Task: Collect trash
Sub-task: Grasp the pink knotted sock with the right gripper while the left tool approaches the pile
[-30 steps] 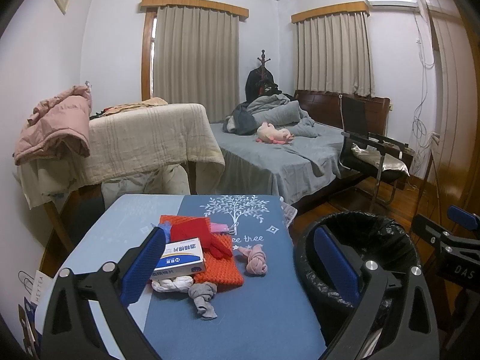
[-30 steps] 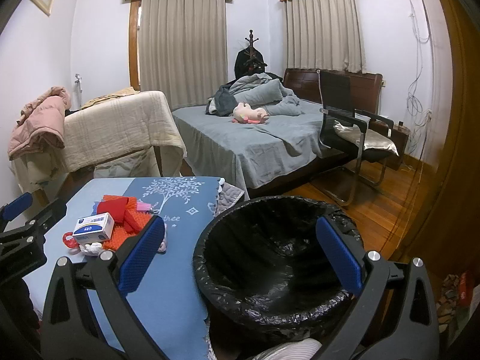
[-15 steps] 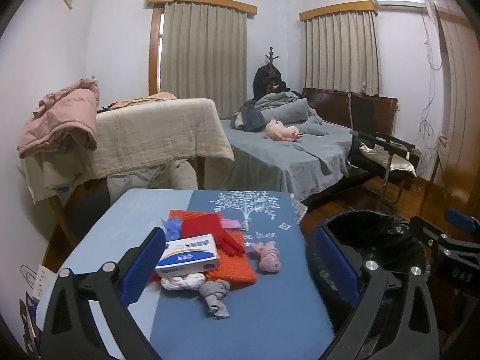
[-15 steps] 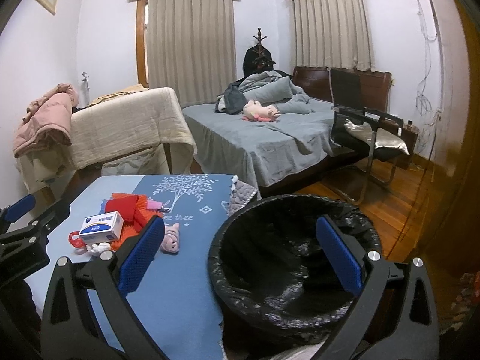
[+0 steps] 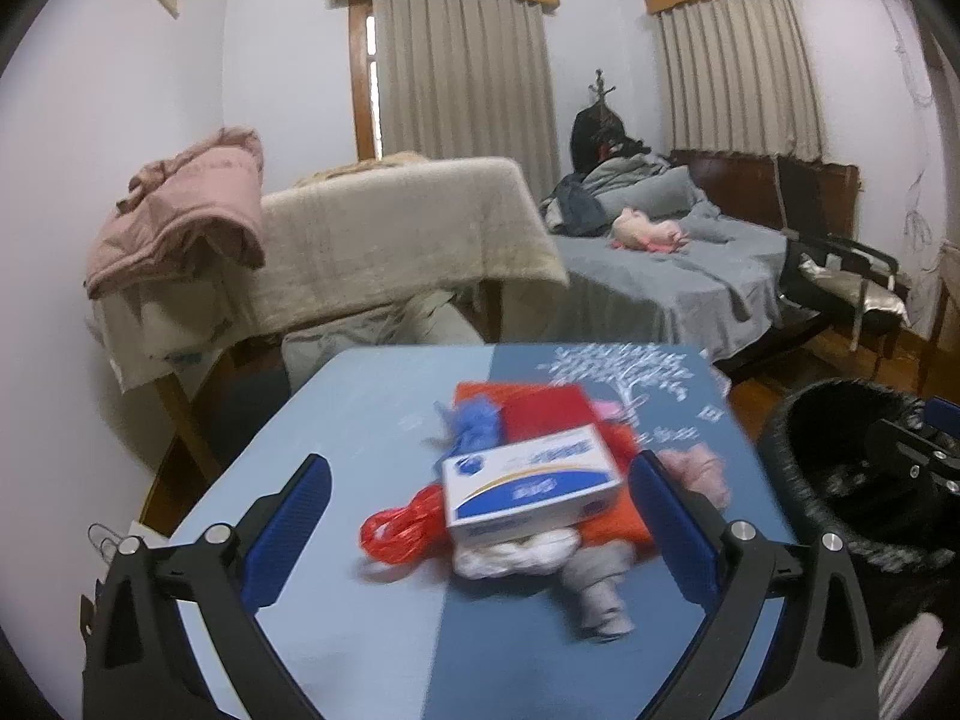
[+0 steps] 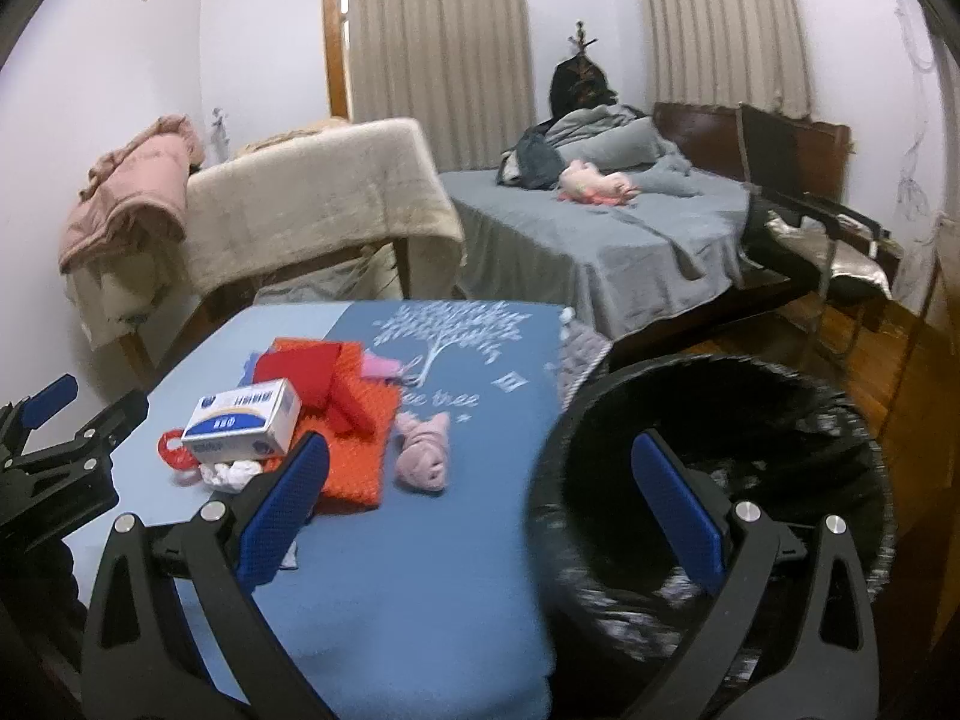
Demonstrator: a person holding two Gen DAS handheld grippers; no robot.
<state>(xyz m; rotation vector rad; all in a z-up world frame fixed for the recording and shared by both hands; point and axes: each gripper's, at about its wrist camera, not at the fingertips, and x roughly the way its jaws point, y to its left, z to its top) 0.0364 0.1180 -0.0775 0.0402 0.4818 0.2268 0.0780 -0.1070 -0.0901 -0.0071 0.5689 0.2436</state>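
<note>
The white box lies long axis crosswise between the left gripper's spread fingers.

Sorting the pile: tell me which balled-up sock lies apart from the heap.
The pink sock, alone on the dark blue cloth right of the orange mat. The white sock is tucked under the box.

Bedroom clutter beyond the counter
Grey bed far ahead; pink jacket ahead-left; chair ahead-right of the claw.
</note>
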